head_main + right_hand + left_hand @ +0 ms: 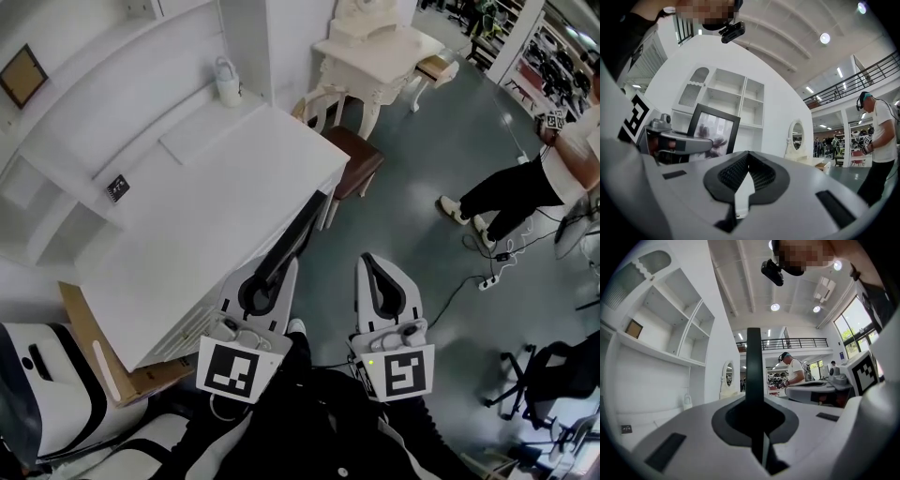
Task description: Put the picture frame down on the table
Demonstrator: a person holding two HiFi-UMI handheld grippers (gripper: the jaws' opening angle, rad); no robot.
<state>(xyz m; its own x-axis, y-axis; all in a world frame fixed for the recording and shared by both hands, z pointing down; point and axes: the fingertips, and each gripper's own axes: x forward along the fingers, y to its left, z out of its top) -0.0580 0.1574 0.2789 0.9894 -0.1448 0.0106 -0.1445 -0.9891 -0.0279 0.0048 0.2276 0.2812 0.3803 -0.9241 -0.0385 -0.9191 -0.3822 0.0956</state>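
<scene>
I see the picture frame [292,239] edge-on in the head view, as a dark strip rising from my left gripper [269,281] over the right edge of the white table [216,216]. The left gripper view shows it as a dark upright bar [753,366] clamped between the jaws of the left gripper [754,408]. Its black border and grey picture face the right gripper view [715,129]. My right gripper [373,270] hangs beside the left one over the floor, and in its own view the right gripper [746,161] is shut on nothing.
A small black item [117,187] lies on the table and a white bottle [228,82] stands at its far end. White shelves [56,122] hold a small brown frame [22,75]. A brown-seated chair [356,161], a white vanity [375,47], a standing person [525,187] and floor cables [487,272] are to the right.
</scene>
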